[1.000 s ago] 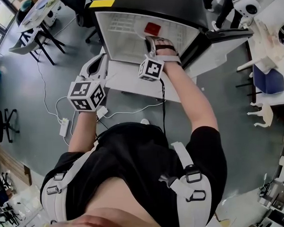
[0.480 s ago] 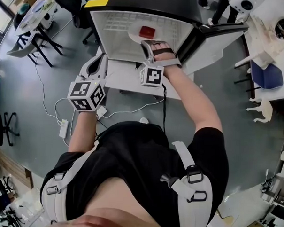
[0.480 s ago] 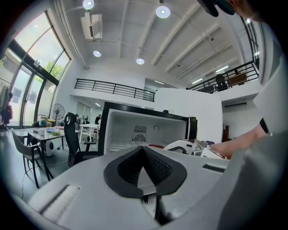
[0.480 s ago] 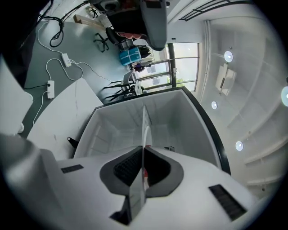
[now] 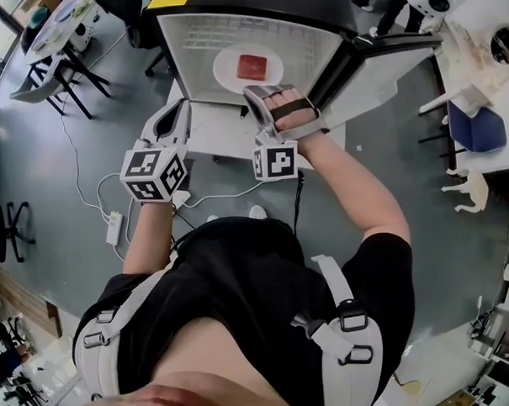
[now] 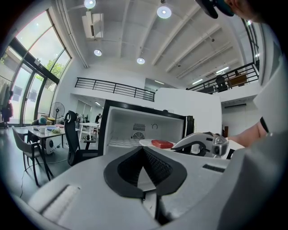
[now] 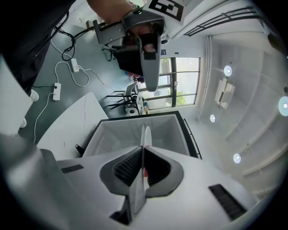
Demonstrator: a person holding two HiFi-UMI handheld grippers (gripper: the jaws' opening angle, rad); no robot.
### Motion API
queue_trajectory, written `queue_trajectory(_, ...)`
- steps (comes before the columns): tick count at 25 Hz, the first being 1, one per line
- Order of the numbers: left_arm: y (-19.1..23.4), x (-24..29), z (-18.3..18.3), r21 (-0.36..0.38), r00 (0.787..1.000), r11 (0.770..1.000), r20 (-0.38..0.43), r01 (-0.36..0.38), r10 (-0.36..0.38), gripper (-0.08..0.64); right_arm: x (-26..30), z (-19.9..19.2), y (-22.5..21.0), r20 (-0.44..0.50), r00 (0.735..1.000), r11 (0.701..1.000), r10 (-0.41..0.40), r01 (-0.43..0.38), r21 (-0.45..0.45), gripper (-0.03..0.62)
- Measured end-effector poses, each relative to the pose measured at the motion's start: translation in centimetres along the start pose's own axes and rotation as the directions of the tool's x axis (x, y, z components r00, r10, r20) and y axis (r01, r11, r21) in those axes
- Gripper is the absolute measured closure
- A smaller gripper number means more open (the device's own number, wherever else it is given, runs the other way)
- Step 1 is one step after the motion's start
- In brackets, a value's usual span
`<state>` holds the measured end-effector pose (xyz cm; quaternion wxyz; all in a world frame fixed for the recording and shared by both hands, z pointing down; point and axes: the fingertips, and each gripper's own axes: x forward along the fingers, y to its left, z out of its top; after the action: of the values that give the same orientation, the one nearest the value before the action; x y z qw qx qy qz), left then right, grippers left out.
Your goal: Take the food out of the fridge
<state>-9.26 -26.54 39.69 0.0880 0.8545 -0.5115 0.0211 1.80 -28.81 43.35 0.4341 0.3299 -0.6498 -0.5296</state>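
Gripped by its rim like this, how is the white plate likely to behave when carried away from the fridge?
The white plate looks rigid, so it probably won't flex. Pinched at one edge only by the right claw, it may tilt. The red food lies loose on top and could slide.

So the food [image 5: 250, 67] is a flat, reddish, roughly square slab, looks like raw meat. It's lying flat pretty much in the middle of a round white plate [image 5: 224, 75]. The plate is level, held at its near rim by the right gripper [image 5: 258, 92], and it's right at the mouth of the fridge [image 5: 198, 40]. The fridge is small with a black shell and a white inside, and its door is swung wide open to the right.
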Motion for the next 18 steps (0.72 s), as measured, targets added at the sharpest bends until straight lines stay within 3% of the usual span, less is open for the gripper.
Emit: queue_trajectory(18, 0.3, -1.2, -0.7, -0.009, 1.000, 1.000, -0.002, -0.004, 0.004, 0.558, -4.7, 4.1, 0.6, 0.080, 0.997, 1.000, 0.016, -0.015, -0.016, 0.572)
